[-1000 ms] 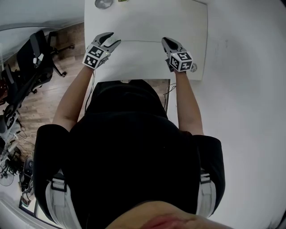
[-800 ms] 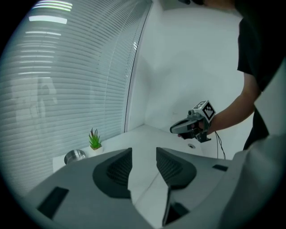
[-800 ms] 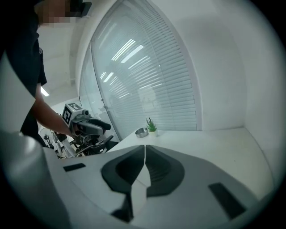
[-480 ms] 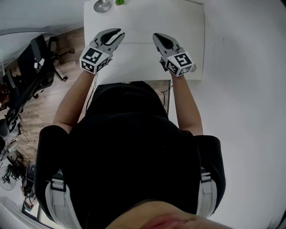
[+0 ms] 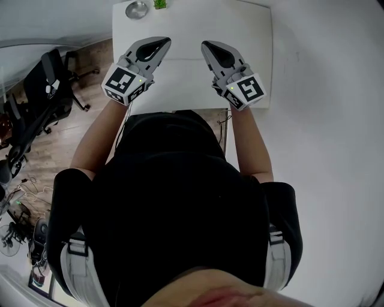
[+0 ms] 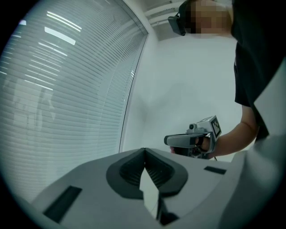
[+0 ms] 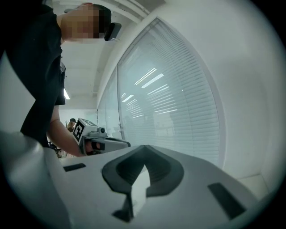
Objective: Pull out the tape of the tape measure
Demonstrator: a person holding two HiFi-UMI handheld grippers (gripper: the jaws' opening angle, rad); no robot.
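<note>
So the left gripper was gaping a second ago and now its jaws are fully together on nothing. The right gripper is clamped shut and empty too. Both have slid up the frame over the white table, tips closer together. My read: no grab has started yet. The tape measure is probably that round silvery case at the upper left of the table, beside a small green thing. It's well clear of both grippers. It looks round from here, so no long axis, and I can't tell where the tape mouth faces.
</note>
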